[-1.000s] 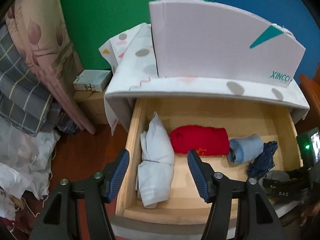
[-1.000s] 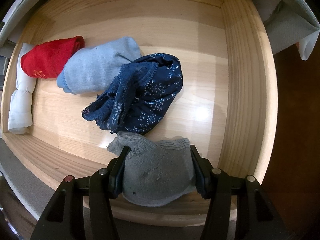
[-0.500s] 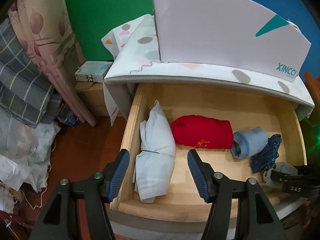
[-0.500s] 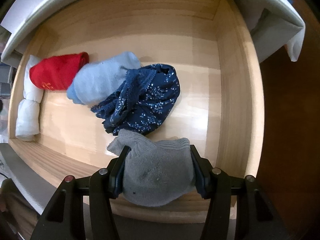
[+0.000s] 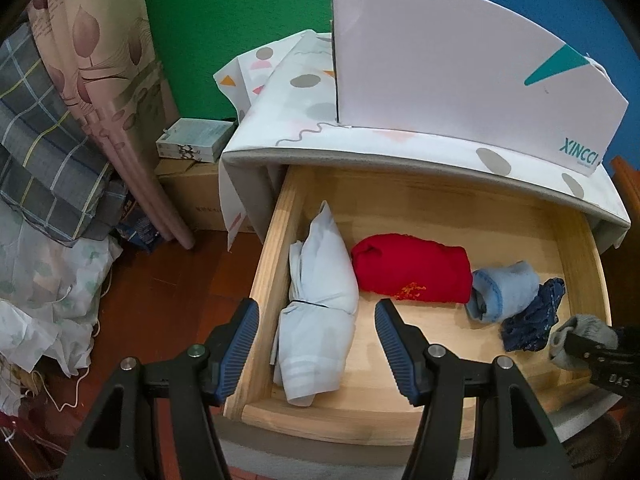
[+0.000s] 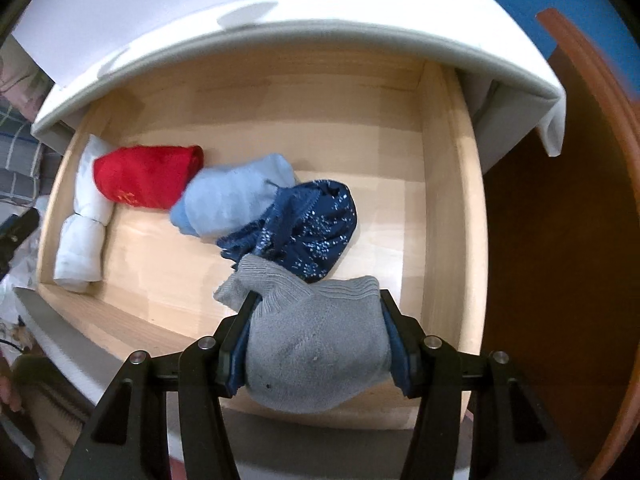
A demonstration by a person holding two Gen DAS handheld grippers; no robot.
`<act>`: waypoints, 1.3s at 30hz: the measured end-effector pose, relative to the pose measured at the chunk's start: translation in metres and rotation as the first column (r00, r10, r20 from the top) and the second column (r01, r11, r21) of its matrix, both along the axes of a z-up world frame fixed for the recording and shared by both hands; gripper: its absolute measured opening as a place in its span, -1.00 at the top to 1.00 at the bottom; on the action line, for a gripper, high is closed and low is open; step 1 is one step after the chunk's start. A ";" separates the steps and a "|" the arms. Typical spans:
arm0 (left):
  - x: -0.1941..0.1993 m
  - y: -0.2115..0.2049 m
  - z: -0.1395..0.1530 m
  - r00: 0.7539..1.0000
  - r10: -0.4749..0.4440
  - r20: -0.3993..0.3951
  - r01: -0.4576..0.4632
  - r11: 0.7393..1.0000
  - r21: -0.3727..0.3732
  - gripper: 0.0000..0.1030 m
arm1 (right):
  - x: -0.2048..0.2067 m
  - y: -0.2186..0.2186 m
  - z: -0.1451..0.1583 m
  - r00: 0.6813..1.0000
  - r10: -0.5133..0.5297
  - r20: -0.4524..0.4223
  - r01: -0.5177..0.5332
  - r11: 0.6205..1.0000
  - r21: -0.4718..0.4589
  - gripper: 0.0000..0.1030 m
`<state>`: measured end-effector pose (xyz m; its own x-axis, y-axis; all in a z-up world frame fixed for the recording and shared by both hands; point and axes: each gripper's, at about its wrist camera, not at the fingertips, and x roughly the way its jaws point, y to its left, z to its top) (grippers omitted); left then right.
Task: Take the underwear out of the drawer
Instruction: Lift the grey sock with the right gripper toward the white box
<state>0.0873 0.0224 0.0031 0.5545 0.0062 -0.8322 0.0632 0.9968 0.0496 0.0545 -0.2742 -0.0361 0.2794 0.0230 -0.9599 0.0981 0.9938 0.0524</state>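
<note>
My right gripper (image 6: 316,340) is shut on a grey knitted garment (image 6: 316,344), held above the front right part of the open wooden drawer (image 6: 452,184). Below it lie a dark blue patterned lace piece (image 6: 316,228), a light blue roll (image 6: 236,196), a red roll (image 6: 148,176) and a white bundle (image 6: 82,236). The left wrist view shows my left gripper (image 5: 316,344) open over the drawer's front left, above the white bundle (image 5: 320,296), touching nothing. There the grey garment (image 5: 580,336) shows at the right edge in the right gripper.
A white box (image 5: 460,68) with teal lettering stands on the cloth-covered cabinet top (image 5: 300,120) above the drawer (image 5: 268,264). Folded bedding and fabric (image 5: 52,120) pile up at the left over a red-brown floor. A brown wooden panel (image 6: 560,260) borders the drawer's right side.
My right gripper has risen with the grey garment, lifting it off the drawer bottom, so the whole drawer and cabinet top now show. The left gripper has kept nearly still.
</note>
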 end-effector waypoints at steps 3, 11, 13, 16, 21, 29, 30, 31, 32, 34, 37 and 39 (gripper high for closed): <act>0.000 0.000 0.001 1.000 0.000 0.004 0.000 1.000 -0.001 -0.20 | -0.004 -0.003 0.014 1.000 -0.004 0.021 0.004 1.000 0.006 -0.01; -0.001 -0.001 0.002 1.000 -0.001 0.010 0.001 1.000 0.005 -0.20 | 0.000 0.025 0.046 0.996 0.011 0.091 -0.010 1.000 -0.001 -0.01; -0.001 -0.001 0.002 1.000 0.001 0.010 -0.001 1.000 0.006 -0.20 | 0.000 0.027 0.057 0.993 0.017 0.113 -0.017 1.000 -0.004 -0.01; -0.002 0.000 0.003 1.000 0.000 0.014 0.000 1.000 0.003 -0.20 | 0.002 0.032 0.074 0.989 0.025 0.144 -0.023 1.000 -0.013 -0.01; -0.002 0.001 0.004 1.000 0.004 0.014 -0.004 1.000 0.004 -0.20 | 0.006 0.039 0.110 0.978 0.042 0.206 -0.035 0.999 -0.037 -0.01; -0.003 0.005 0.007 1.000 0.009 0.026 -0.009 1.000 -0.013 -0.20 | 0.024 0.047 0.173 0.947 0.064 0.316 -0.043 0.996 -0.073 -0.01; -0.003 0.005 0.007 1.000 0.009 0.026 -0.008 1.000 -0.015 -0.20 | 0.029 0.049 0.183 0.941 0.066 0.331 -0.042 0.996 -0.080 -0.01; -0.003 0.005 0.007 1.000 0.010 0.027 -0.009 1.000 -0.014 -0.20 | 0.032 0.050 0.188 0.939 0.069 0.338 -0.043 0.996 -0.083 -0.01; -0.003 0.005 0.007 1.000 0.011 0.027 -0.010 1.000 -0.014 -0.20 | 0.036 0.052 0.193 0.935 0.071 0.347 -0.043 0.995 -0.087 -0.01; -0.003 0.005 0.007 1.000 0.009 0.026 -0.008 1.000 -0.015 -0.20 | 0.047 0.057 0.203 0.930 0.082 0.359 -0.048 0.994 -0.102 -0.01; -0.003 0.005 0.007 1.000 0.009 0.027 -0.008 1.000 -0.016 -0.20 | 0.063 0.065 0.214 0.925 0.090 0.369 -0.052 0.992 -0.112 -0.01; -0.004 0.004 0.008 1.000 0.008 0.028 -0.008 1.000 -0.017 -0.20 | 0.077 0.073 0.218 0.922 0.099 0.373 -0.055 0.990 -0.128 -0.01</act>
